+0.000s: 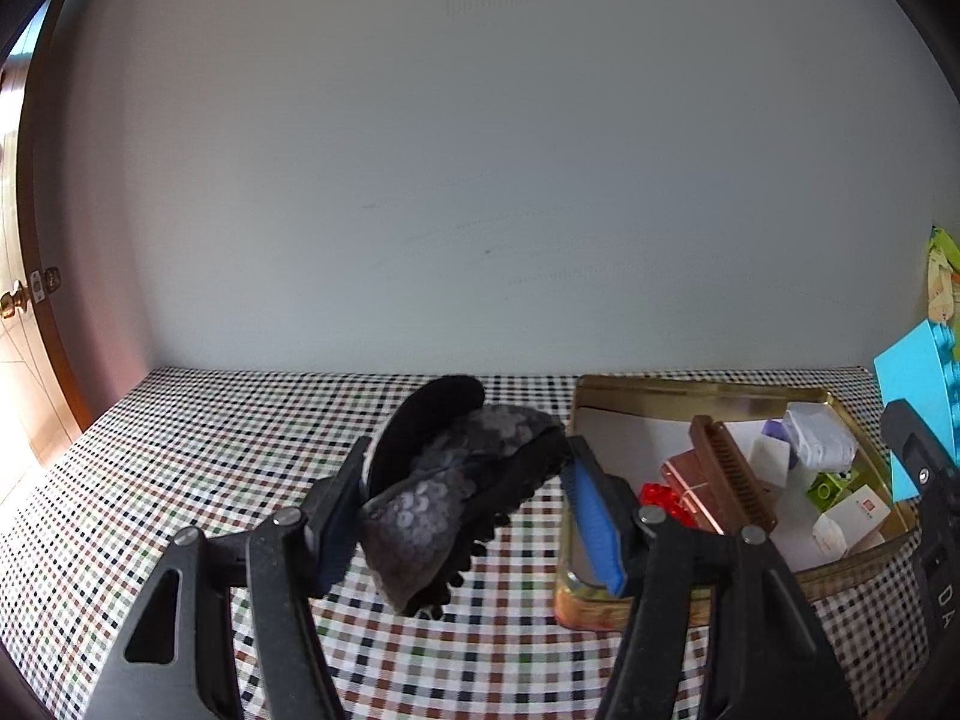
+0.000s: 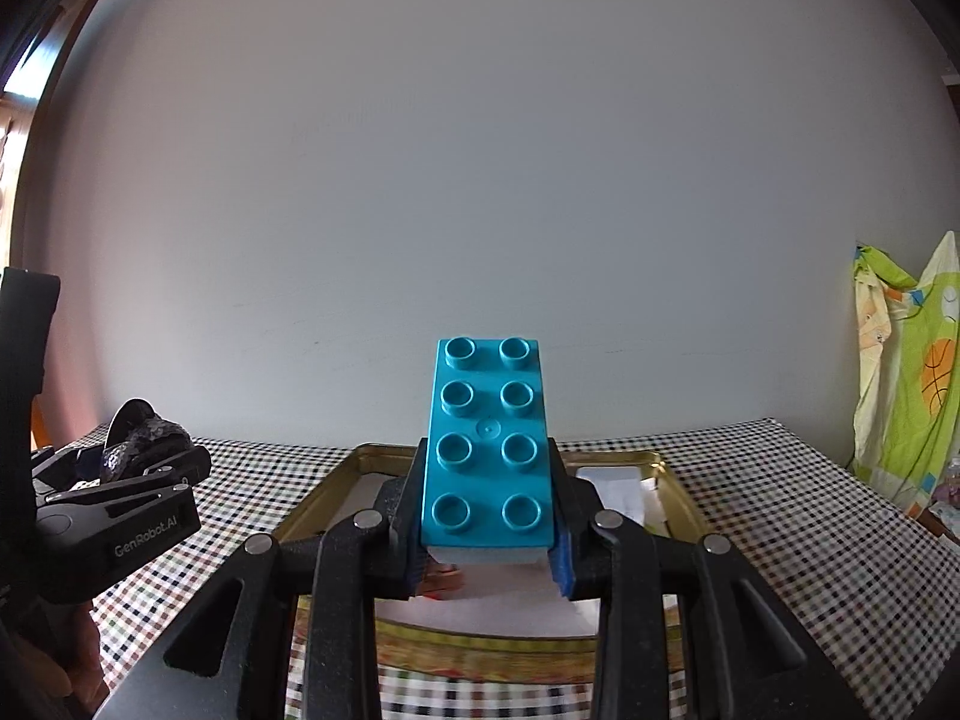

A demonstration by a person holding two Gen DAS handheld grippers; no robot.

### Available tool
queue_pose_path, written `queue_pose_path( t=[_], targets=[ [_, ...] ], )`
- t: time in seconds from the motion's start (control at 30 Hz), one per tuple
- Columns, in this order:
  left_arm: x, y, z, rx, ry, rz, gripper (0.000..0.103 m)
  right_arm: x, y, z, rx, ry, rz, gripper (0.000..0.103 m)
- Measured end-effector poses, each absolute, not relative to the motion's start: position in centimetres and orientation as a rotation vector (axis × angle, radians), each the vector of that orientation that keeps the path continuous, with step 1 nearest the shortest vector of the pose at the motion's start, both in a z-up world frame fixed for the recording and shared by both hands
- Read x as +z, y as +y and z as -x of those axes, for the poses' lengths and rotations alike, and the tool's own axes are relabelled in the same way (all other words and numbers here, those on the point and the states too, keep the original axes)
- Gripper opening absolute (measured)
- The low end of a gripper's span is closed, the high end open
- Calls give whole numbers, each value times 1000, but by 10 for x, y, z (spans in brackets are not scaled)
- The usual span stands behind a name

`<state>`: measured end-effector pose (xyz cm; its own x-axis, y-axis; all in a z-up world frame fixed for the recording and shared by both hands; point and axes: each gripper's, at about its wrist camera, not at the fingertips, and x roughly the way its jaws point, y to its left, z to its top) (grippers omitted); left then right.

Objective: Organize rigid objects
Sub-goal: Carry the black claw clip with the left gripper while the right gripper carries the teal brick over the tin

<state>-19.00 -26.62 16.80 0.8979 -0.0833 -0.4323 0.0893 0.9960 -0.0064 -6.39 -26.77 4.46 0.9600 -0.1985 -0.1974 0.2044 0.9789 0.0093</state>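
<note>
My left gripper (image 1: pixel 465 501) is shut on a black sequined hair claw clip (image 1: pixel 456 480) and holds it above the checkered tablecloth, just left of the gold tin (image 1: pixel 690 390). My right gripper (image 2: pixel 489 513) is shut on a teal eight-stud building brick (image 2: pixel 487 444) and holds it above the gold tin (image 2: pixel 324 489). The brick also shows at the right edge of the left wrist view (image 1: pixel 915 384). The left gripper and clip also show at the left of the right wrist view (image 2: pixel 138 444).
The tin holds a brown comb (image 1: pixel 732 474), a copper box (image 1: pixel 690 486), a red piece (image 1: pixel 660 498), white boxes (image 1: pixel 852 516) and a green piece (image 1: pixel 831 486). The table abuts a white wall. A green patterned cloth (image 2: pixel 906 372) hangs at the right. A door (image 1: pixel 18 300) stands at the left.
</note>
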Motion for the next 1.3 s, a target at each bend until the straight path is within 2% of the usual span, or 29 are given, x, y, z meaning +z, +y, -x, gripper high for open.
queue_pose_path(
  t=[0.77, 1.3],
  targets=[
    [179, -332, 195, -192, 439, -57, 62, 54, -323, 80, -324, 169, -55, 34],
    [173, -378, 193, -282, 448, -91, 62, 44, -366, 57, -383, 171, -8, 34]
  ],
)
